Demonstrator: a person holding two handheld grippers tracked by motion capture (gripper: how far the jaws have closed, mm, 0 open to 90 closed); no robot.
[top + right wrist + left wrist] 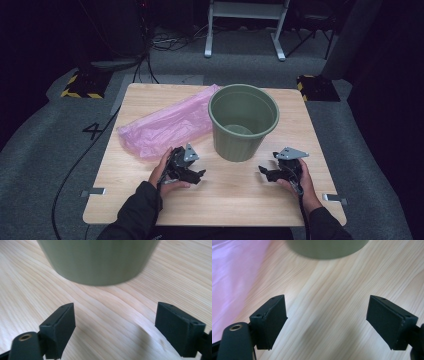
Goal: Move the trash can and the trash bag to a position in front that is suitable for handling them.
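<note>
Both claws wide apart, empty, near green bin, pink bag.

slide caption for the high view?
Two open tools flank a green bin; pink bag lies at left.

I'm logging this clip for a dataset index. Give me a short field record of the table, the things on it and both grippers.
table: light wooden table
bin: green plastic bin, upright, mid-table, nothing visible inside
bag: pink plastic bag, lying flat to the left of the bin, touching its side
left gripper: left gripper, open, nothing between the jaws, just beside the near end of the bag
right gripper: right gripper, open, nothing between the jaws, pointed at the bin's base
</note>
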